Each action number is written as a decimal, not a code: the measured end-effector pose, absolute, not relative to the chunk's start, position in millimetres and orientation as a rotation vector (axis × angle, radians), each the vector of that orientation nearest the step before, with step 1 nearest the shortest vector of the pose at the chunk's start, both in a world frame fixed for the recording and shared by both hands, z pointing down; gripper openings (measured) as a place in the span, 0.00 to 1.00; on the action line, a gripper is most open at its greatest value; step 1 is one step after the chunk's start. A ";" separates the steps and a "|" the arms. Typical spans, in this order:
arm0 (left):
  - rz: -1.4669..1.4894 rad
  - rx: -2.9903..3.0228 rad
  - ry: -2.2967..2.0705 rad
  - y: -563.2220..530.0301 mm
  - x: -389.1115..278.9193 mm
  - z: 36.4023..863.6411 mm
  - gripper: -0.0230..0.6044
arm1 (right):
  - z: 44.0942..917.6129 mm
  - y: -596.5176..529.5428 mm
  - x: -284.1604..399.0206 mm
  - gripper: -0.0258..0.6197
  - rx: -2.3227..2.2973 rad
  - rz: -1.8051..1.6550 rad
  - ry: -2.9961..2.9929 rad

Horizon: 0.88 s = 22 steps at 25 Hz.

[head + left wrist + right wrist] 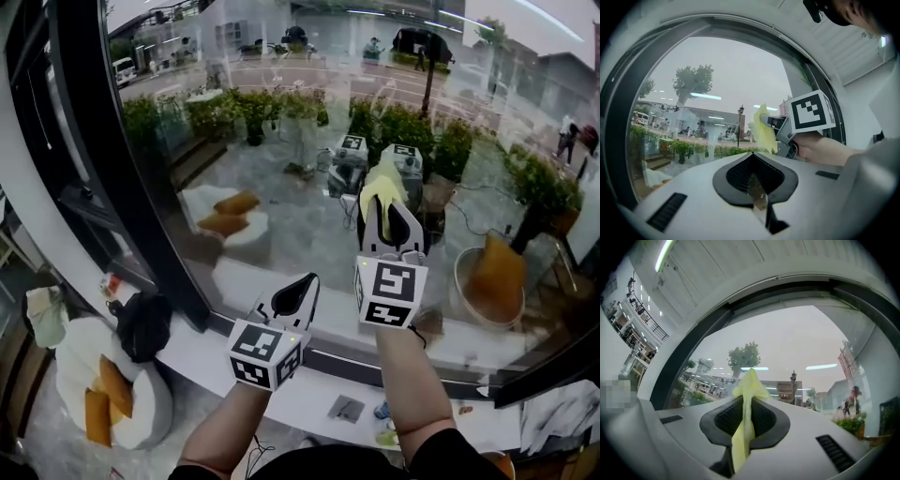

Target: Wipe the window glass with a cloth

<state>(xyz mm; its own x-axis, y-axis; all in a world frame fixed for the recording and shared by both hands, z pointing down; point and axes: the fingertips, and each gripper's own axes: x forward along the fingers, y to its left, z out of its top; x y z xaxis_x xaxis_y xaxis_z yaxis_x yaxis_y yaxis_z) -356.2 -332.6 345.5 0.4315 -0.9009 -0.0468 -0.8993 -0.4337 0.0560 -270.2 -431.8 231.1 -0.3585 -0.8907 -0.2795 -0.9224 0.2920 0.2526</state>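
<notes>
Right gripper view: R hand-held gripper (748, 397) clamps yellow cloth (750, 383); L hand-held gripper (752, 177) closed, empty.

Left tongs (302, 286) closed, held low; right tongs (389, 211) raised, pinching cloth (382, 183).

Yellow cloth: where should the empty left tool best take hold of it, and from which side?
Probably the loose tuft of the cloth that sticks out past the right tool, coming from its left; the rest is pinched between those jaws. The left tool is shut, so open it first.
</notes>
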 end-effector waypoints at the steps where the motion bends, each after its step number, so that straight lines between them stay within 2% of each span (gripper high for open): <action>1: -0.112 2.622 -1.683 -333.0 -367.7 347.4 0.05 | 232.2 -433.1 -282.1 0.12 -1.716 0.577 2.464; 10: -0.109 2.548 -1.762 -339.4 -420.8 366.1 0.05 | 251.6 -441.0 -378.7 0.12 -1.537 0.506 2.607; 22: -0.093 2.589 -1.728 -344.6 -407.1 363.0 0.05 | 253.1 -443.8 -377.3 0.12 -1.472 0.499 2.668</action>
